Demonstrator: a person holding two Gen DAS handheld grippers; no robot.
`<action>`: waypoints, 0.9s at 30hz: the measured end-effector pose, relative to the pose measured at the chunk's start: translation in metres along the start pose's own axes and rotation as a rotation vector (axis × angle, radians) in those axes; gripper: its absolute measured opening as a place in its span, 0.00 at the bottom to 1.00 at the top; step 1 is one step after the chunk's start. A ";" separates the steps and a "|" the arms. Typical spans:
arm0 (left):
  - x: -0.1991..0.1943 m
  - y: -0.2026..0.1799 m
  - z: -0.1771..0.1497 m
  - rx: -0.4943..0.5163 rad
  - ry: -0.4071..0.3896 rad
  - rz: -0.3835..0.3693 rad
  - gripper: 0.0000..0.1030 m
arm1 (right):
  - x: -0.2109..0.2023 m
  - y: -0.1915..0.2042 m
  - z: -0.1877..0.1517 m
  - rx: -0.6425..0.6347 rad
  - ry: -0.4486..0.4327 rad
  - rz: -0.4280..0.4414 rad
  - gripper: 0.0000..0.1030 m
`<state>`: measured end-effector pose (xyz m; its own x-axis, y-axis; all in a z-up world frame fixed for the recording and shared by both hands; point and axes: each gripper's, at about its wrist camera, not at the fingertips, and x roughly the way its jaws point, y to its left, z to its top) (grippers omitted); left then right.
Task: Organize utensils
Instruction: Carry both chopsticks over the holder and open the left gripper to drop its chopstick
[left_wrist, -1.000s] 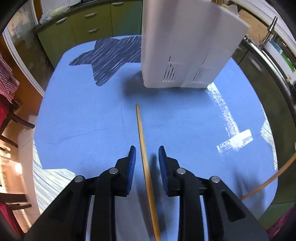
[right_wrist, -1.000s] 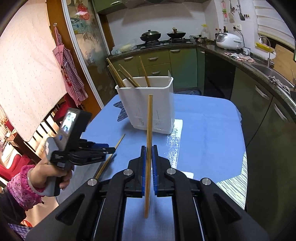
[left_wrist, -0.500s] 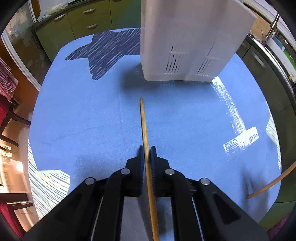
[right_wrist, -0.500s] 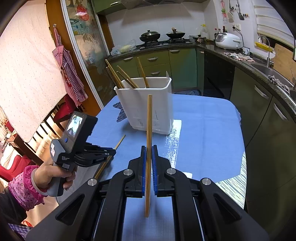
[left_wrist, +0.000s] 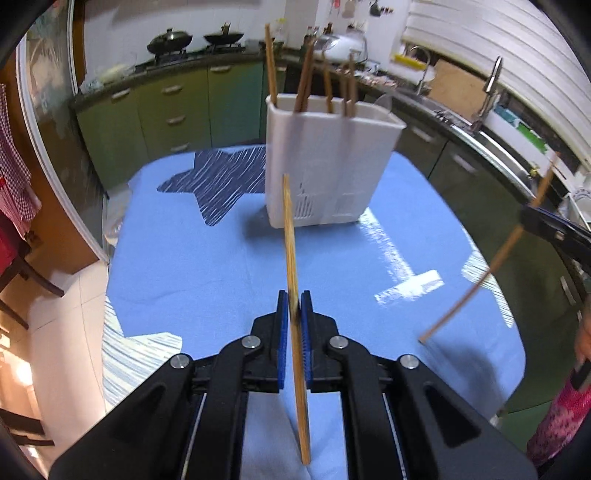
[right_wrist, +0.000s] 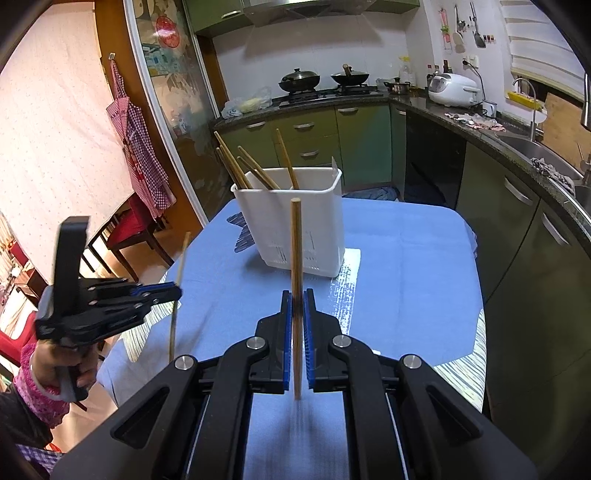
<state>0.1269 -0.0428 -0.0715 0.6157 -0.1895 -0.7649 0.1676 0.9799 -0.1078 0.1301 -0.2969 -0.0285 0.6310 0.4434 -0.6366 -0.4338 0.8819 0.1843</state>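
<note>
A white utensil holder (left_wrist: 325, 166) (right_wrist: 295, 225) stands on the blue tablecloth (left_wrist: 184, 258) (right_wrist: 406, 266) with several wooden chopsticks upright in it. My left gripper (left_wrist: 292, 299) (right_wrist: 175, 291) is shut on a wooden chopstick (left_wrist: 291, 251) (right_wrist: 177, 280), lifted off the cloth and pointing toward the holder. My right gripper (right_wrist: 297, 295) (left_wrist: 528, 218) is shut on another chopstick (right_wrist: 296, 258) (left_wrist: 495, 258), held upright above the table in front of the holder.
Green kitchen cabinets (right_wrist: 325, 136) and a stove with pans (right_wrist: 321, 79) line the back. A counter with a sink (right_wrist: 532, 144) runs along the right. Red chairs (right_wrist: 133, 225) and a checked apron (right_wrist: 136, 147) are at the left. A hand in a pink sleeve (right_wrist: 40, 380) holds the left gripper.
My left gripper closed on the chopstick that lay on the cloth and lifted it, tilting upward so the holder's top came into view. The right gripper stayed still.
</note>
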 end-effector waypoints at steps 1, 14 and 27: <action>-0.006 -0.002 -0.002 0.006 -0.009 -0.006 0.06 | -0.001 0.000 0.001 0.000 -0.003 0.001 0.07; -0.038 -0.010 0.005 0.041 -0.089 -0.045 0.06 | -0.018 0.005 0.017 -0.024 -0.050 -0.003 0.07; -0.076 -0.022 0.084 0.073 -0.188 -0.087 0.06 | -0.021 -0.001 0.014 -0.013 -0.050 -0.003 0.07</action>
<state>0.1412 -0.0550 0.0418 0.7280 -0.2886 -0.6219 0.2782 0.9534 -0.1168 0.1267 -0.3050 -0.0051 0.6638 0.4487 -0.5984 -0.4401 0.8812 0.1726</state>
